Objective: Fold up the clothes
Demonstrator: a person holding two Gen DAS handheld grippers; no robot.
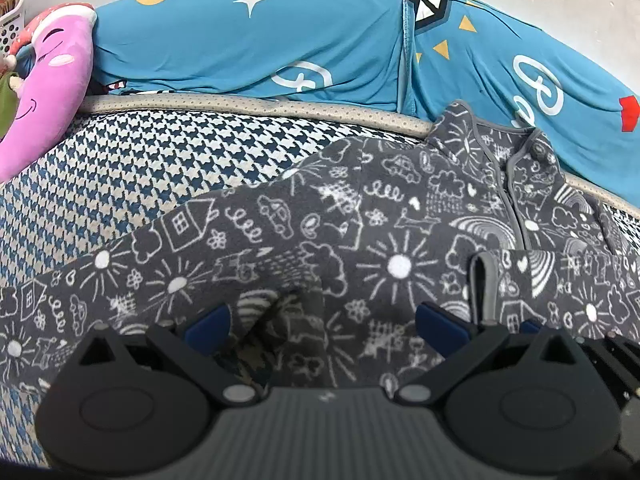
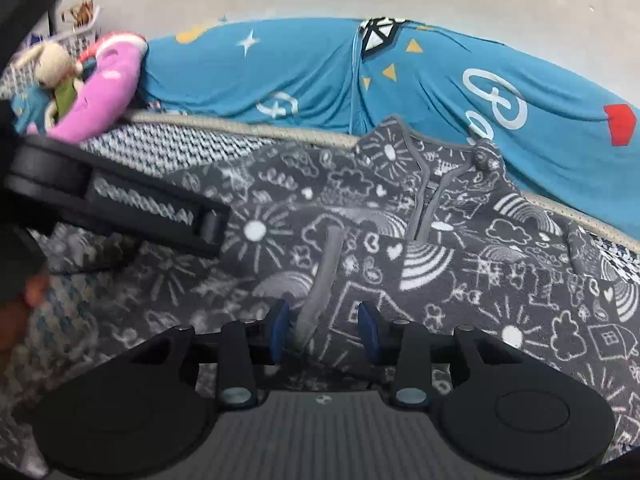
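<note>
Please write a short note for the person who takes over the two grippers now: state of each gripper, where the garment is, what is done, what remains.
Left gripper: open, low over the grey patterned garment, holding nothing.
Right gripper: open, jaws either side of the grey cuff, not closed on it.
Garment lies on the houndstooth cover, collar toward the blue bedding.
Done: right sleeve folded across the front.
Left: the other sleeve, then fold the body.

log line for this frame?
task: fold clothes | left gripper: open over grey garment | right gripper: open at cuff
</note>
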